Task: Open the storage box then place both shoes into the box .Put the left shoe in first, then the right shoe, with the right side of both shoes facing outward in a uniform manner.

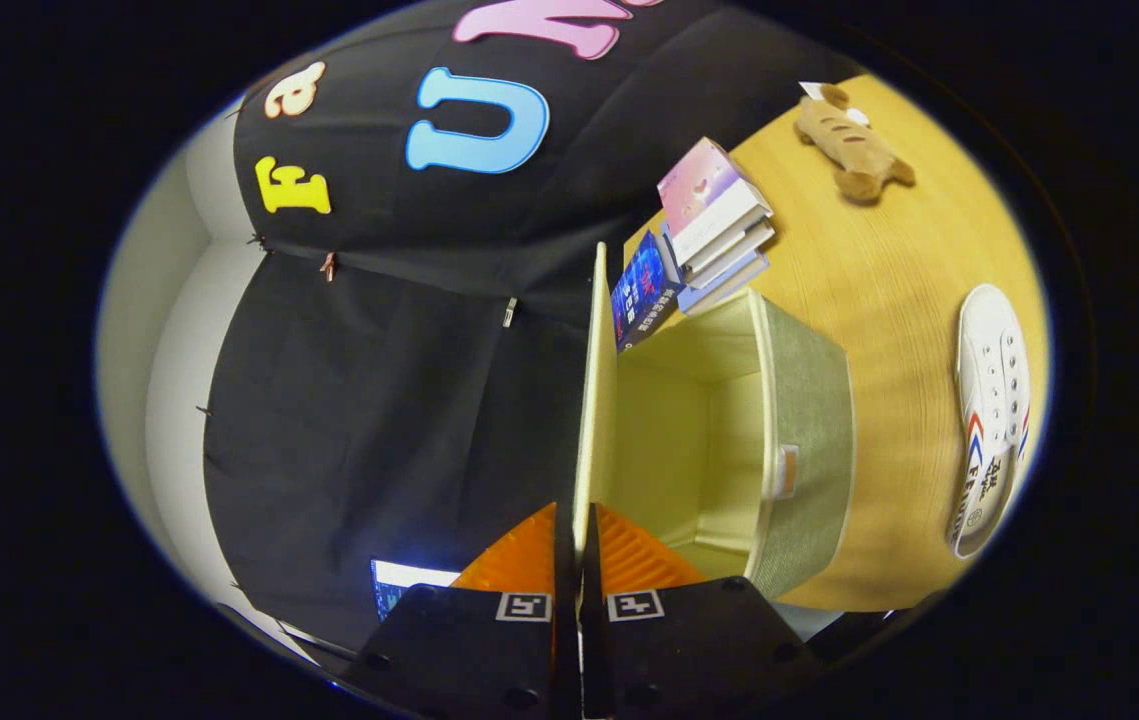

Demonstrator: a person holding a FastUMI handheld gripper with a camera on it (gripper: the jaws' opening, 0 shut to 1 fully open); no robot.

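claw [580, 545] clamped on box lid [597, 400]

The gripper camera rides just behind the gripper [581, 545], whose fingers pinch the raised lid [597, 400] of the box [799, 430]. It looks along them, rolled sideways and close, with the table [889, 300] beyond.

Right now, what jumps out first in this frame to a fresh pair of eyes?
The gripper is shut on the lid of the storage box, holding it raised edge-on so the pale, empty interior lies open just beyond the fingers. One white shoe lies on the wooden table past the box's far side. Behind the box sit a stack of books and a plush toy.
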